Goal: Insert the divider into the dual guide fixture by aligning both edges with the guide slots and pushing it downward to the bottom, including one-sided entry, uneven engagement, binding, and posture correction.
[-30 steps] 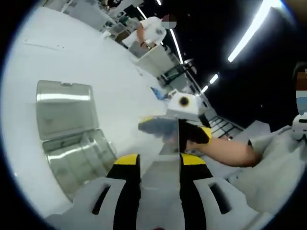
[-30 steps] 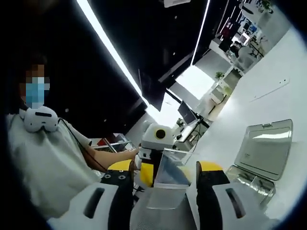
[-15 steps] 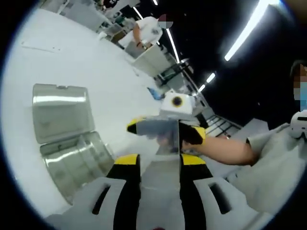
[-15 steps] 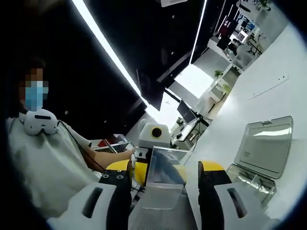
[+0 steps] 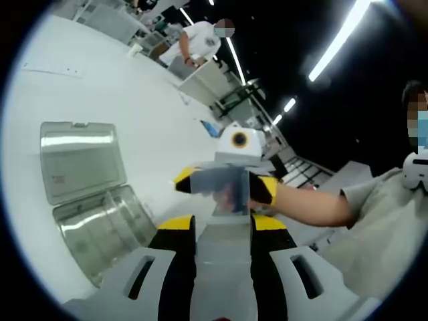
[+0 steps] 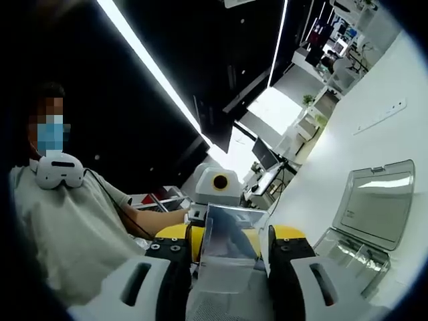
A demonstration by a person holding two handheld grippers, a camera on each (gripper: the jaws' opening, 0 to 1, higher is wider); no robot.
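Observation:
A clear flat divider hangs in the air between both grippers. My left gripper holds its near edge between the yellow-tipped jaws. My right gripper comes in from the far side and grips the opposite edge. In the right gripper view the same divider stands between my right gripper's jaws, which press on its sides. The guide fixture is a clear plastic box on the white table, left of and below the divider, with its hinged lid lying open. The fixture also sits at the lower right.
The white table spreads wide around the fixture. A person's bare forearm reaches in behind my right gripper. The person in a grey shirt stands close on the left. Another person in white works at a far bench.
My right gripper's jaws have narrowed onto the divider. Both hands drifted slightly, so the fixture slid a little in each view. The divider stays held between the two grippers.

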